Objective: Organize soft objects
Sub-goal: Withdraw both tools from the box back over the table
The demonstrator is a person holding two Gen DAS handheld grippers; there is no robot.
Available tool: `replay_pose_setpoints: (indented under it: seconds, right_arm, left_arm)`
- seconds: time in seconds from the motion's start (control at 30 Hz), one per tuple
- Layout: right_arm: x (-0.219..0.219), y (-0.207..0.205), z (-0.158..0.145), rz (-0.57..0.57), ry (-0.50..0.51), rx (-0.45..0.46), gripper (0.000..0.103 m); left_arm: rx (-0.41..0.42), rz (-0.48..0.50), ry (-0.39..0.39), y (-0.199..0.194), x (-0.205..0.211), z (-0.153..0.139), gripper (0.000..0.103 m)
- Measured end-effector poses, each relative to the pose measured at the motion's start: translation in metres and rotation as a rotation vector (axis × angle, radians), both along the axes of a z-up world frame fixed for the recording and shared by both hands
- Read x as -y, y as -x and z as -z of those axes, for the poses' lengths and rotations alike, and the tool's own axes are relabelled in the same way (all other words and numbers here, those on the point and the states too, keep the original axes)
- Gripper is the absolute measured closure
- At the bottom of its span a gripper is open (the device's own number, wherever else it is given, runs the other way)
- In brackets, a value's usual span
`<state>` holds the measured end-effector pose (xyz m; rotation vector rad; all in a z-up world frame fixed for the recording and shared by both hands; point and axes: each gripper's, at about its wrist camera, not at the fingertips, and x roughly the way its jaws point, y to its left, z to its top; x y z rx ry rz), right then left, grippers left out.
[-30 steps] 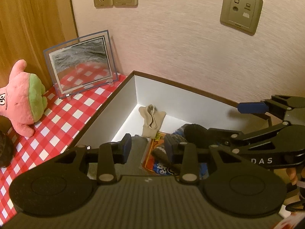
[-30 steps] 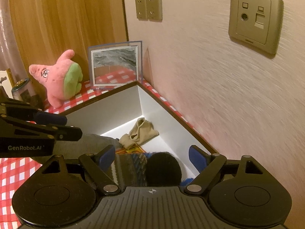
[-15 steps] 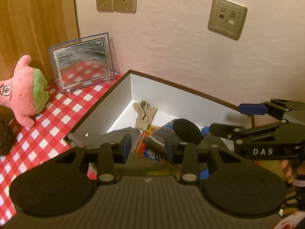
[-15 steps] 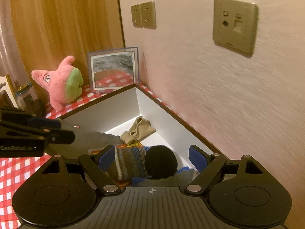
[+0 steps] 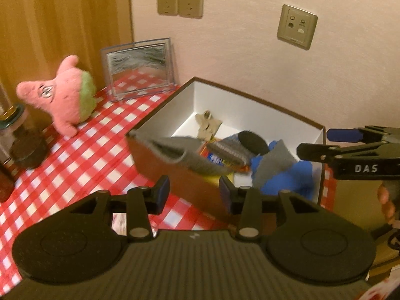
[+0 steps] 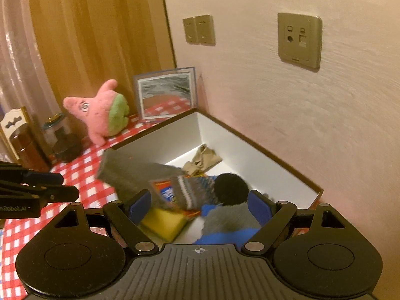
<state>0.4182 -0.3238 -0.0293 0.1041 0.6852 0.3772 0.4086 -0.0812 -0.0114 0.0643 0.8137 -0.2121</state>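
Left wrist view: the left gripper is seen with its blue-padded fingers parted and nothing held between them, above a red-and-white checked tablecloth. Just beyond stands a brown cardboard box with a white inside, set against a pale pink wall. A grey sock is draped over the box's near rim. Inside are seen a beige sock near the far corner, a striped knitted hat with a black pompom and a blue-and-grey cloth. A pink star-shaped plush toy with green shorts lies on the cloth to the left, beside a clear-framed picture. The right gripper enters from the right, fingers apart.

Right wrist view: the right gripper is shown wide open and empty over the box. The grey sock hangs over the left rim; the knitted hat, a yellow pad and the blue-and-grey cloth lie below. The plush toy rests outside the box. The left gripper is visible at left.
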Motion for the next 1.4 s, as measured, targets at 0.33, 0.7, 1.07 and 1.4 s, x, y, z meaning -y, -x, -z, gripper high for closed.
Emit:
replay_pose_setpoints:
  seconds: [0.33,0.7,1.07,1.4]
  right_arm:
    - [-0.030,0.053,0.000,-0.073,-0.031,-0.030,0.019]
    - [-0.078,0.087,0.029,-0.112,-0.049,-0.180,0.019]
    - [-0.128,0.117,0.054,-0.187,0.070,-0.199,0.019]
    - [-0.150,0.131,0.076,-0.222,0.157,-0.229,0.019]
  left_arm:
    - [-0.021,-0.063,-0.002,0.059,-0.038,0.003,0.060]
    - [-0.052,-0.115,-0.025,0.111,-0.069,0.020,0.060]
    - [-0.143,-0.169,-0.041,0.146,-0.092,0.046,0.056]
    - [-0.223,-0.195,-0.058,0.156,-0.104,0.068,0.051]
